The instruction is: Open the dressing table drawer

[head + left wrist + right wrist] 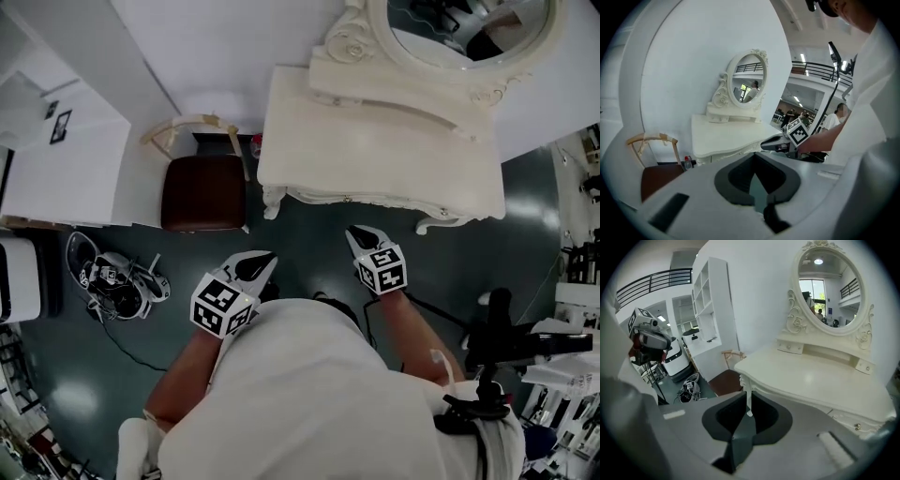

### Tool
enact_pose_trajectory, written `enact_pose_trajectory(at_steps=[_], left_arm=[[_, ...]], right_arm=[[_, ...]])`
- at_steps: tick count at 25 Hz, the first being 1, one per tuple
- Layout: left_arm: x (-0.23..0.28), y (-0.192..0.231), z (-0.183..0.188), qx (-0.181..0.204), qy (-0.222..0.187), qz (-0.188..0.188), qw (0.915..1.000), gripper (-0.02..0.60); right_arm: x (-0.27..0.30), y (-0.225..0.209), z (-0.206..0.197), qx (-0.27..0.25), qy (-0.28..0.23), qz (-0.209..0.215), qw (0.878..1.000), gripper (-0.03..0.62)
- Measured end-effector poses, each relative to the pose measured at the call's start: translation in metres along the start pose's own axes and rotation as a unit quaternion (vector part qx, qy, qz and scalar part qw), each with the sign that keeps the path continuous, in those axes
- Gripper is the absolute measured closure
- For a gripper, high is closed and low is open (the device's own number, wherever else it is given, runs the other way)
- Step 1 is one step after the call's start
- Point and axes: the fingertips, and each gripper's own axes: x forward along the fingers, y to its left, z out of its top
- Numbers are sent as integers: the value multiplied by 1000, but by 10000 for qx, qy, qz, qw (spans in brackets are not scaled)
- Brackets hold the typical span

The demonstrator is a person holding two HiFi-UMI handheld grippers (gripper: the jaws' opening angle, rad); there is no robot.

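Observation:
The cream dressing table (375, 141) with its oval mirror (469, 28) stands ahead of me. Its front drawer (349, 198) is closed, and a small knob (857, 426) shows on the front rail. Both grippers hover over the dark floor short of the table, touching nothing. My left gripper (258, 265) points toward the table's left leg; in the left gripper view (757, 178) its jaws show a narrow gap with only floor behind. My right gripper (361, 236) is nearer the table front; its jaws (745, 420) stand slightly apart with nothing between them.
A chair with a brown seat (202, 192) stands left of the table, a small red-capped bottle (255, 145) behind it. Cabled gear (117, 281) lies on the floor at left, beside a white cabinet (56, 150). A black stand (497, 347) is at right.

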Motion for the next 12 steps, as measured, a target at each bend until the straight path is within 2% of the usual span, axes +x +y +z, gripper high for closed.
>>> enact_pose_trajectory(at_steps=[3, 6, 12], left_arm=[[-13, 30, 16, 272, 114, -299, 9991, 578], [-24, 64, 23, 520, 309, -376, 9975, 579], [-22, 118, 47, 172, 176, -93, 9997, 579]], right_arm=[[30, -5, 33, 289, -80, -269, 9992, 556], [63, -14, 60, 540, -157, -503, 9972, 548], [120, -66, 106, 859, -235, -802, 9928, 542]])
